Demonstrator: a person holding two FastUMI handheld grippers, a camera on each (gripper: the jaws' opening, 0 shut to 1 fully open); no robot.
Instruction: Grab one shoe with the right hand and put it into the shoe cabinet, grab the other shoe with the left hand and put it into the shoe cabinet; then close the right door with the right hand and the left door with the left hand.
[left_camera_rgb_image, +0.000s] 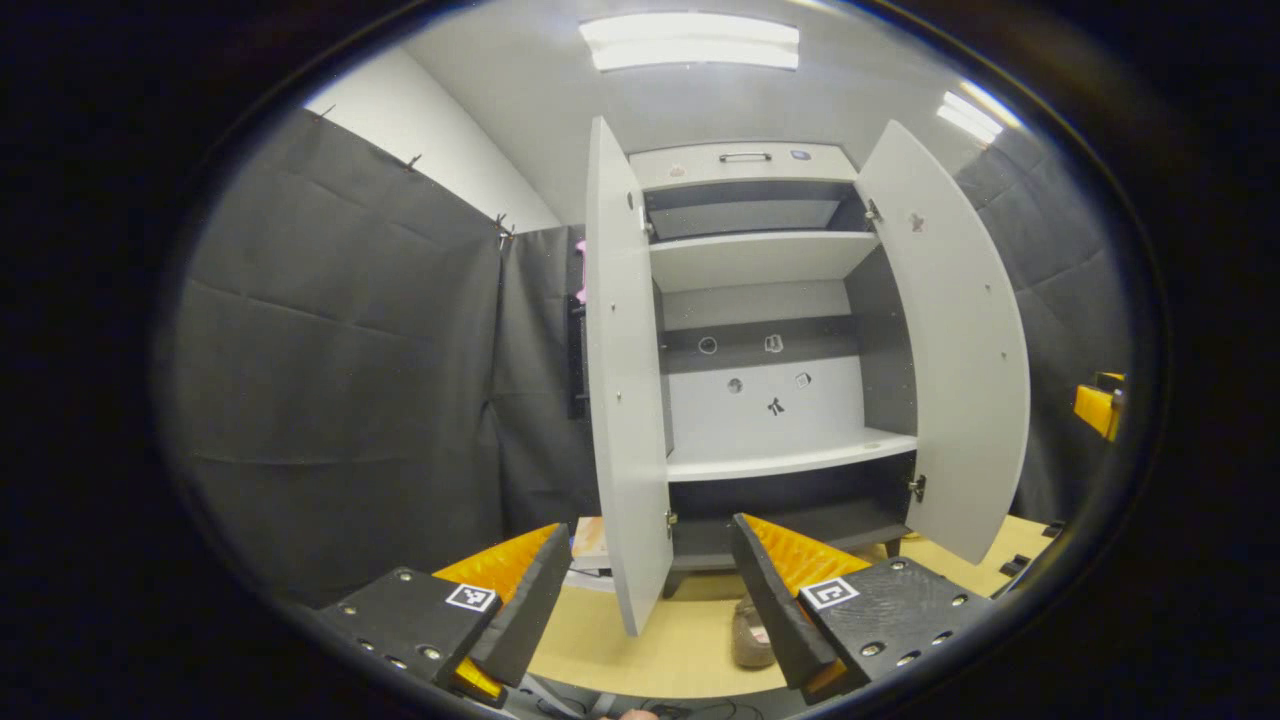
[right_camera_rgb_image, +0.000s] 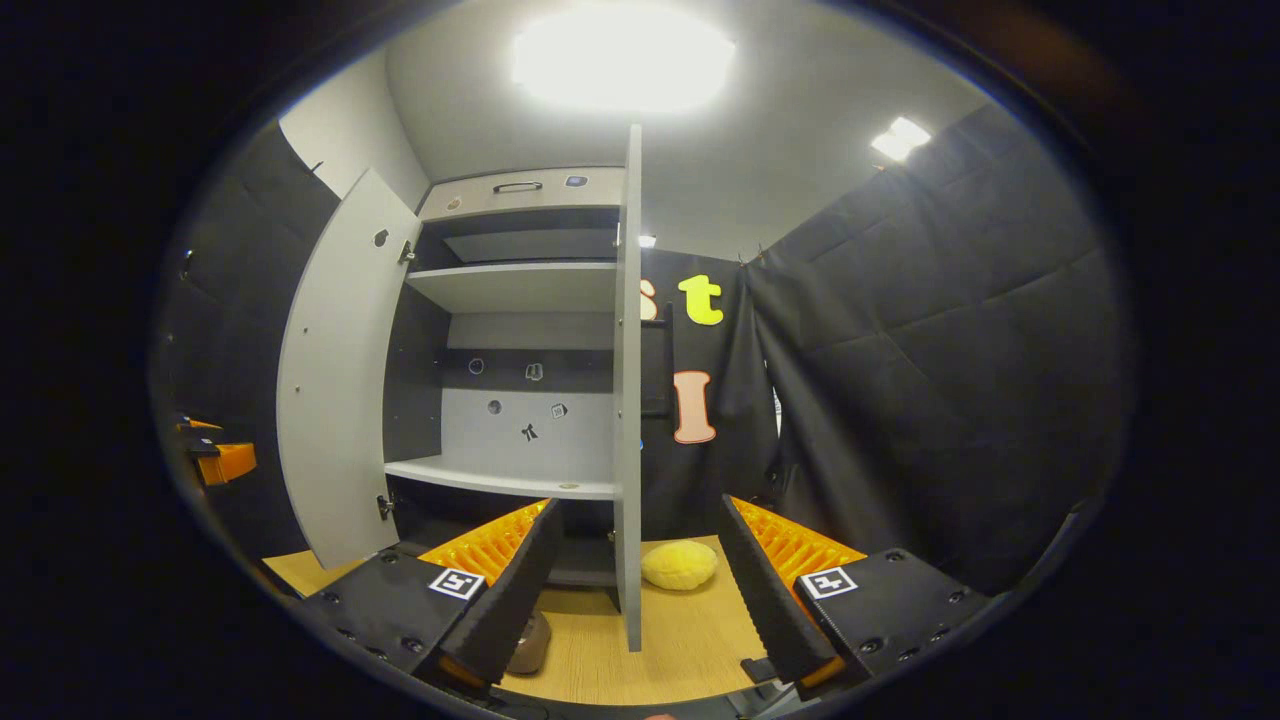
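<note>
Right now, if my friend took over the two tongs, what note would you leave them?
Left tongs: open, holding nothing.
Right tongs: open, holding nothing.
Shoe cabinet: left door and right door both stand open; the visible shelves are bare.
One shoe lies on the tabletop in front of the cabinet. A yellow soft thing lies right of the right door.
Done: nothing yet.
Left: both shoes in, then close the doors.

A pale wooden table (left_camera_rgb_image: 650, 640) carries the open cabinet (left_camera_rgb_image: 760, 465) on its short feet, a brown shoe (left_camera_rgb_image: 750, 635) lying just in front of it, and a yellow fluffy thing (right_camera_rgb_image: 679, 564) resting beside the cabinet's right door (right_camera_rgb_image: 628, 400).
</note>
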